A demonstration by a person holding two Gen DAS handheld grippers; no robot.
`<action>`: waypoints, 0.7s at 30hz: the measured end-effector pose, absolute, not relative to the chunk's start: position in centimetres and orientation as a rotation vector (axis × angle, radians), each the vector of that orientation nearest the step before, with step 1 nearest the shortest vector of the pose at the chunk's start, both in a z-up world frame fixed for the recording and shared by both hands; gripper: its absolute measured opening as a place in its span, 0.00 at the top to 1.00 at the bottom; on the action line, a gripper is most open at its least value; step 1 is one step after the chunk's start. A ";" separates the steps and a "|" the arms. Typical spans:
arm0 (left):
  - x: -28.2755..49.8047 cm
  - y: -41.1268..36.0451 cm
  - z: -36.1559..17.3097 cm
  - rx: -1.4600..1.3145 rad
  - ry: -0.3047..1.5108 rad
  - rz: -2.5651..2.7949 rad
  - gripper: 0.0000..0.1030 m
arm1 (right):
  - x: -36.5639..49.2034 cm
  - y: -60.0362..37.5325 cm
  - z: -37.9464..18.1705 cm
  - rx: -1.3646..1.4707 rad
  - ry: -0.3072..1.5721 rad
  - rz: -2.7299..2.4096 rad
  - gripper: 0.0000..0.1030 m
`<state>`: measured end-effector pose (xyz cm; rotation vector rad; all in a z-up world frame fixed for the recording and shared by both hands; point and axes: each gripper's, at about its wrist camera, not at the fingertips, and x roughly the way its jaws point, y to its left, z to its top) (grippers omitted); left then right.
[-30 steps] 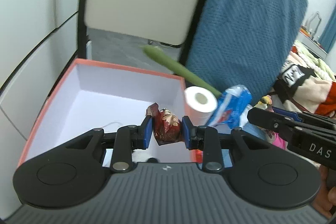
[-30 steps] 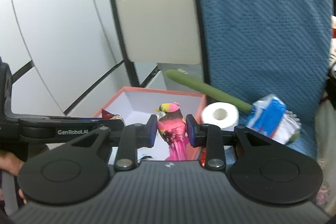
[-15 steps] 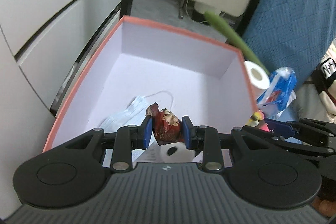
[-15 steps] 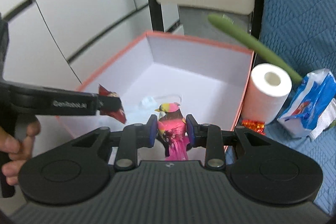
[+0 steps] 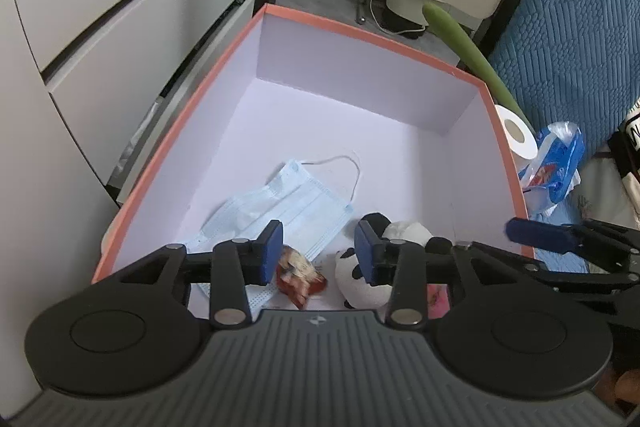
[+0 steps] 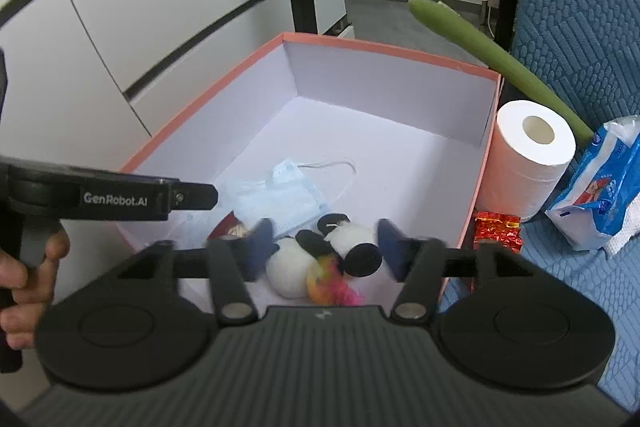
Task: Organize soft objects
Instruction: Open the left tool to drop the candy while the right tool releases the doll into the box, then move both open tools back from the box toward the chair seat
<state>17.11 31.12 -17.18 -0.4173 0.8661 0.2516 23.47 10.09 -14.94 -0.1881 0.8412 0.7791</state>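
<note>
An orange-rimmed box with a pale lilac inside holds a blue face mask, a panda plush and a red patterned pouch. My left gripper is open above the box, with the pouch lying below it. My right gripper is open and empty above the panda plush. A pink and yellow bird toy lies beside the panda. The mask and the box rim also show in the right wrist view.
A toilet roll, a blue tissue pack and a shiny red packet sit right of the box on a blue cover. A long green tube leans behind. White cabinet panels stand left.
Both grippers moved over the box and opened. The left let go of the red pouch and the right let go of the bird toy; both now lie in the box.
</note>
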 end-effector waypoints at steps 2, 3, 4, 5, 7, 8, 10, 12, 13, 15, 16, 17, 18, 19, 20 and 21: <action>16.9 30.9 -16.7 -0.418 0.850 0.260 0.56 | 23.4 9.5 -14.5 -0.165 0.836 0.782 0.37; 16.8 30.8 -16.3 -0.417 0.841 0.261 0.56 | 23.3 9.2 -14.2 -0.162 0.828 0.779 0.37; 16.7 30.5 -16.0 -0.414 0.829 0.262 0.56 | 23.2 8.9 -13.8 -0.158 0.817 0.775 0.37; 16.6 30.3 -15.6 -0.412 0.817 0.264 0.56 | 23.1 8.5 -13.5 -0.150 0.807 0.774 0.37; 16.5 29.8 -14.8 -0.407 0.798 0.259 0.56 | 22.9 7.7 -12.8 -0.128 0.788 0.770 0.37; 16.5 29.4 -14.4 -0.403 0.789 0.253 0.56 | 22.8 7.1 -12.3 -0.114 0.775 0.766 0.37; 16.4 28.6 -13.4 -0.389 0.769 0.246 0.56 | 22.7 6.3 -11.4 -0.093 0.751 0.757 0.37; 16.4 27.7 -12.5 -0.378 0.750 0.238 0.56 | 22.5 5.1 -10.6 -0.073 0.721 0.750 0.37; 16.4 27.3 -12.1 -0.375 0.739 0.233 0.56 | 22.4 4.4 -10.3 -0.062 0.705 0.746 0.37; 16.3 26.2 -11.3 -0.362 0.719 0.219 0.56 | 22.4 3.1 -9.8 -0.037 0.690 0.727 0.37; 16.4 25.6 -11.0 -0.353 0.711 0.215 0.56 | 22.3 2.4 -9.6 -0.028 0.683 0.719 0.37; 16.3 24.9 -10.6 -0.341 0.702 0.212 0.56 | 22.2 1.8 -9.4 -0.024 0.674 0.715 0.37; 16.3 24.5 -10.4 -0.334 0.695 0.209 0.56 | 22.1 1.2 -9.3 -0.023 0.666 0.711 0.37; 16.2 24.0 -10.1 -0.330 0.687 0.204 0.56 | 21.9 0.6 -9.1 -0.022 0.657 0.703 0.37; 16.3 23.4 -9.8 -0.331 0.680 0.199 0.56 | 21.8 0.2 -9.0 -0.021 0.649 0.695 0.37; 16.3 23.0 -9.7 -0.334 0.676 0.194 0.56 | 21.7 -0.4 -8.8 -0.016 0.640 0.685 0.37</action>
